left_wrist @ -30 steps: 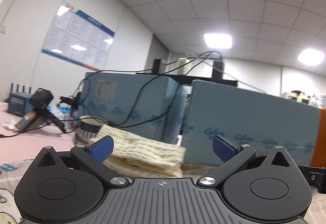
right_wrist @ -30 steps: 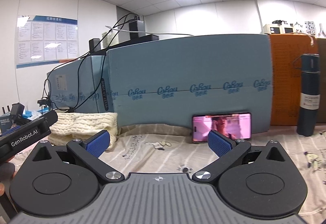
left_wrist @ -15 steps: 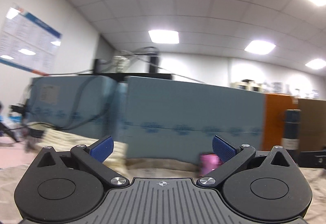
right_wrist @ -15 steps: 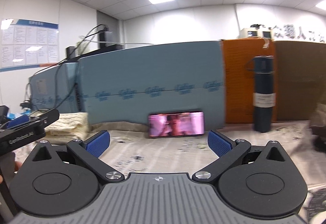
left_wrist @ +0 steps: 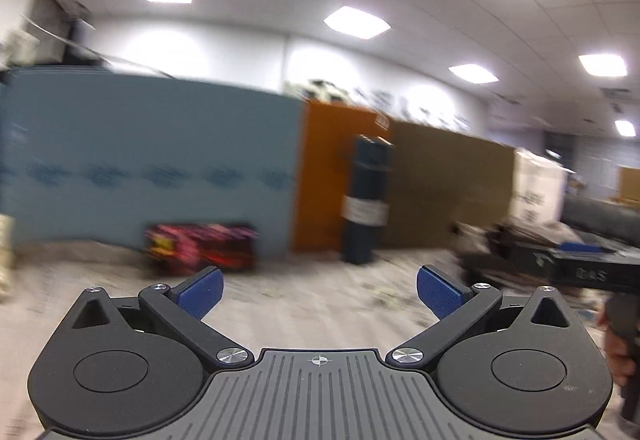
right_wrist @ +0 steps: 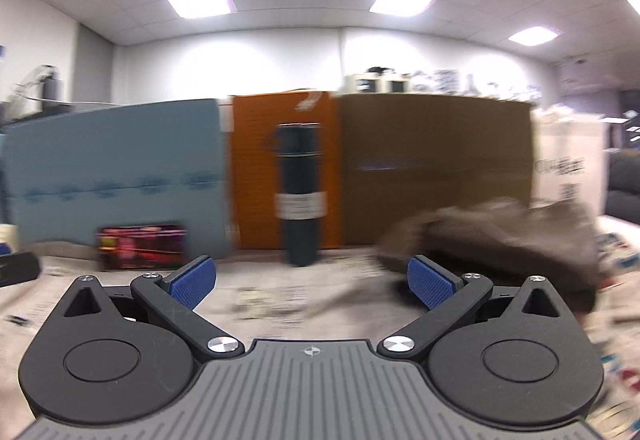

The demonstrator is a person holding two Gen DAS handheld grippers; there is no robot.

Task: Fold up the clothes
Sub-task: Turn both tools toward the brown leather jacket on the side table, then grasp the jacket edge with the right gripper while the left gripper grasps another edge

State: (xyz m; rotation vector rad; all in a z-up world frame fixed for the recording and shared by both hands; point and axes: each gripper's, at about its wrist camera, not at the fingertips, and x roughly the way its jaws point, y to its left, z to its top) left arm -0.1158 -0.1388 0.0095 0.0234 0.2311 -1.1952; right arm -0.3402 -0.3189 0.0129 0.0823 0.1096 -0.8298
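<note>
You are risking a blind grab here: both views are smearing with blur, so the edges of the brown garment [right_wrist: 500, 236] are hard to read, and closing on a thick bunch instead of one layer would be giving you a crooked fold. You are also working close to the tall dark bottle [right_wrist: 298, 196], which is standing upright ahead of your right gripper [right_wrist: 312, 278] and slightly to its left; a sweep that way could be tipping it, and the phone [right_wrist: 142, 246] leaning against the blue board [right_wrist: 120, 168] further left could be sliding down if the printed cloth [right_wrist: 260, 296] under it is getting dragged.

Your right gripper is hanging with its fingers spread wide and nothing between them. The garment is lying crumpled on the cloth ahead and to the right of it, its near edge just beyond the right fingertip [right_wrist: 428, 286]; whether they are touching I cannot tell.

Your left gripper [left_wrist: 318, 290] is likewise spread and empty, with the garment [left_wrist: 480, 240] sitting well off to its right
</note>
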